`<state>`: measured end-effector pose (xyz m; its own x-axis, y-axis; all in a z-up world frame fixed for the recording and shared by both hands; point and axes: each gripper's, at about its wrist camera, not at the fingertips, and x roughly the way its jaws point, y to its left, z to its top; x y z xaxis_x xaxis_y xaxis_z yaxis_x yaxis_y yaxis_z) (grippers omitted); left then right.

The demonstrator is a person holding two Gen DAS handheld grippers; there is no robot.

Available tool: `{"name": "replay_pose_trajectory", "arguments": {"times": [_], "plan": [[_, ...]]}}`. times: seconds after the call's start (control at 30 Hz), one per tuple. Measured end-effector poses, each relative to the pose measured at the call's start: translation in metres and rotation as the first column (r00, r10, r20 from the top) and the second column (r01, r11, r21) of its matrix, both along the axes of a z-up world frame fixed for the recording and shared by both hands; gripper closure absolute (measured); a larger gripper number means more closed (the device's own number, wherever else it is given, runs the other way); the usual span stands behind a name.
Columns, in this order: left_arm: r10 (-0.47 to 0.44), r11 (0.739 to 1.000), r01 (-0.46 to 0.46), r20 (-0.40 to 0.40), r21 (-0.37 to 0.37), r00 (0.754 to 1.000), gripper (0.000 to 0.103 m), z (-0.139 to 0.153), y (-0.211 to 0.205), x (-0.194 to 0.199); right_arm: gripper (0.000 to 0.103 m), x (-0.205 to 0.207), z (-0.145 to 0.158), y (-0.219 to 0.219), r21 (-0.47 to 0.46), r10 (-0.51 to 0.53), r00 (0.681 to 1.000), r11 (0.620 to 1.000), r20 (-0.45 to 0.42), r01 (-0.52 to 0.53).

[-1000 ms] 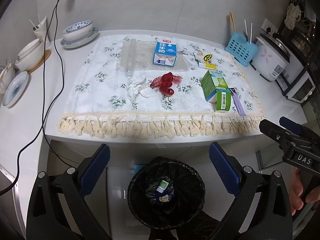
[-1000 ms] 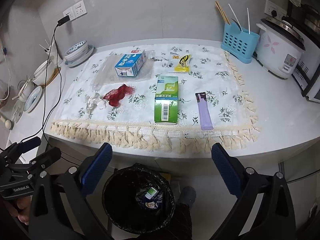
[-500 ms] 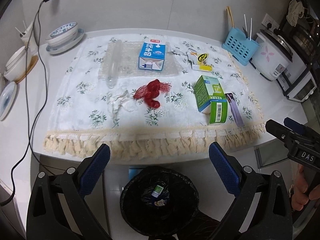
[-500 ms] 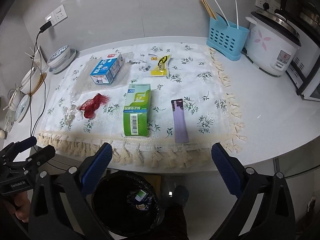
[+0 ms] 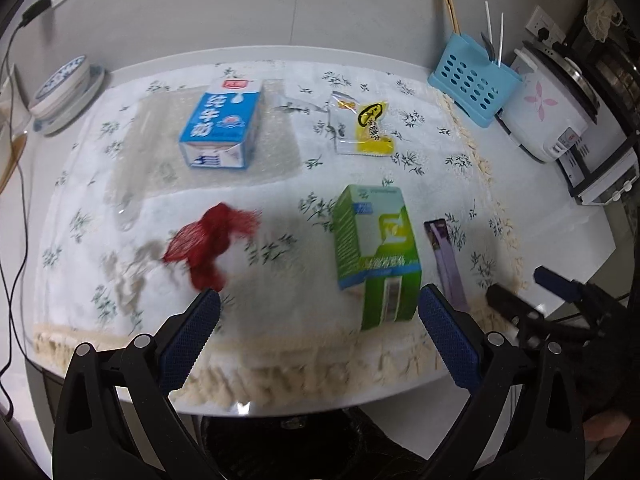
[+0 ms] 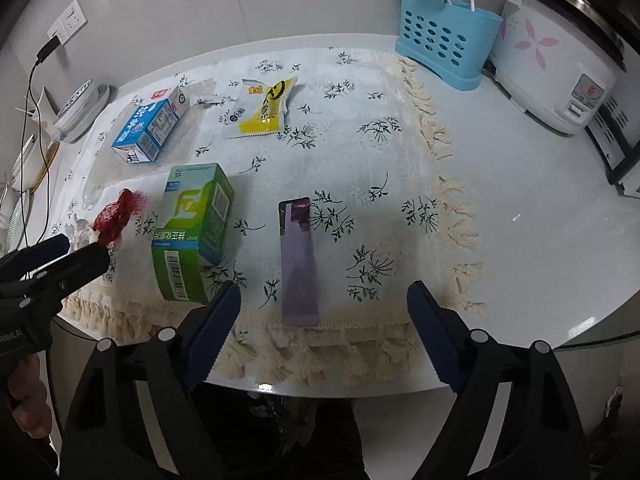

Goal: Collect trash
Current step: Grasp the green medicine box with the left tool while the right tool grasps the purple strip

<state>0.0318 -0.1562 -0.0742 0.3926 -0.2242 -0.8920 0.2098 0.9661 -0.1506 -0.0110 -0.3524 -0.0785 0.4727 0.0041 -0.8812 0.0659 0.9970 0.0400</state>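
Trash lay spread over a white flowered cloth point(image 6: 400, 92) with a fringe, on a pale table point(image 6: 540, 220). At the back a blue milk carton point(image 5: 222, 126) rested on its side on a sheet of clear plastic point(image 5: 276, 148), and a yellow wrapper point(image 5: 366, 128) lay beside it, a little apart. Nearer the front edge were a red net bag point(image 5: 208, 240), a green box point(image 6: 192, 236) on its side with the barcode end toward the fringe, and a flat purple packet point(image 6: 298, 260) with its near end on the fringe. Some crumpled clear film point(image 5: 128, 276) lay next to the red net, but it was blurred.

The left gripper point(image 5: 318, 340) hung over the front edge of the cloth with its jaws wide and nothing between them; the red net was just past its left pad, the green box just past its right one. The right gripper point(image 6: 324, 332) hung above the near end of the purple packet. Its jaws had just been closing a little, yet they stood wide apart and did not touch the packet.

Below the table edge the dark rim of a bin point(image 5: 280, 428) showed, mostly hidden.

At the back right stood a blue basket point(image 6: 446, 28) with chopsticks and a white rice cooker point(image 6: 560, 64); at the left, stacked bowls point(image 5: 62, 88).
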Motion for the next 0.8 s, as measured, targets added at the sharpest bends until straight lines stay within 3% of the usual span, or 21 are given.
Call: {"name": "replay_pose_trajectory", "arguments": {"times": [0.3,0.57,0.8], "plan": [[0.006,0.999,-0.002,-0.078,0.045,0.997,0.006,-0.029,-0.040,0.042,0.040,0.023,-0.031,0.010,0.010,0.060,0.996,0.998,-0.062,-0.060],[0.017,0.997,-0.007,-0.122,0.081,0.992,0.007,-0.050,-0.054,0.057,0.058,0.042,-0.048,0.010,0.042,0.048,0.993,0.998,-0.108,-0.044],[0.018,0.995,-0.004,-0.147,0.096,0.989,0.022,-0.058,-0.061,0.061,0.067,0.047,-0.054,0.010,0.039,0.037,0.991,0.999,-0.130,-0.032]]}}
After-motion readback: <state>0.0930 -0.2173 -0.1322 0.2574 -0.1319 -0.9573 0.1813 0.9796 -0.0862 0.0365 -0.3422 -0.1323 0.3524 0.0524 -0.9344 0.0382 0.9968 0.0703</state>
